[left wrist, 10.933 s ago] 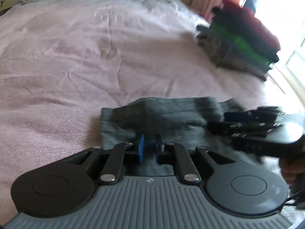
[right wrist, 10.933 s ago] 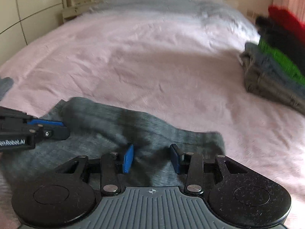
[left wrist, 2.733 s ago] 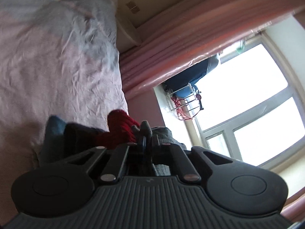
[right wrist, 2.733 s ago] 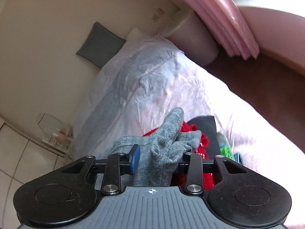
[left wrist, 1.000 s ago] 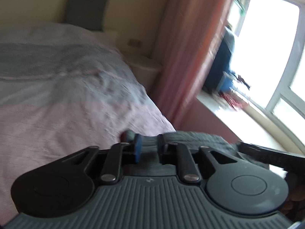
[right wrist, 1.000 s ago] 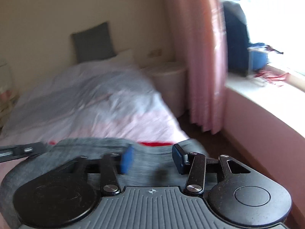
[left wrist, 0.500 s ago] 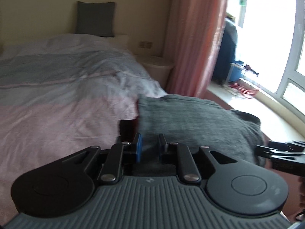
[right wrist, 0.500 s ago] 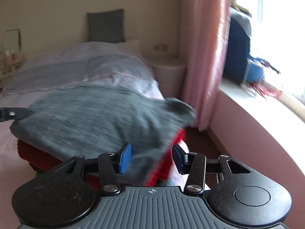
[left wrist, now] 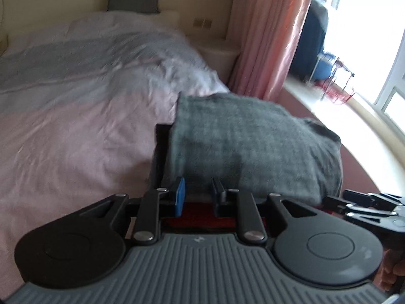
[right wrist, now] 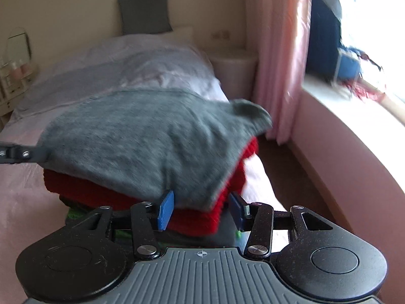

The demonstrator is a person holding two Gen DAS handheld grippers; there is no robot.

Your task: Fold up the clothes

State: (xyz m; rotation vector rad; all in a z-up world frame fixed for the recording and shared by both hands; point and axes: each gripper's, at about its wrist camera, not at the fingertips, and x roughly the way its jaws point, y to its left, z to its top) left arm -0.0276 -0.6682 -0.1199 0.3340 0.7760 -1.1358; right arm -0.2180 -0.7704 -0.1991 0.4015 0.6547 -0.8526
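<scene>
A folded grey knit garment lies on top of a stack of folded clothes, over a red knit one, at the bed's right edge. The left wrist view shows the same grey garment just beyond my left gripper, which is open with nothing between its blue pads. My right gripper is open too, its pads at the near edge of the stack, apart from the cloth. The right gripper's fingers show at the right edge of the left wrist view. The left gripper's fingers show at the grey garment's left corner.
The stack sits on a pink bedspread with a grey blanket further up. A white nightstand and pink curtain stand beyond the bed. A low pink wall under the window runs along the right.
Both grippers let go of the grey garment, which now rests on the stack. Over the last half second both have drawn back a little toward me.
</scene>
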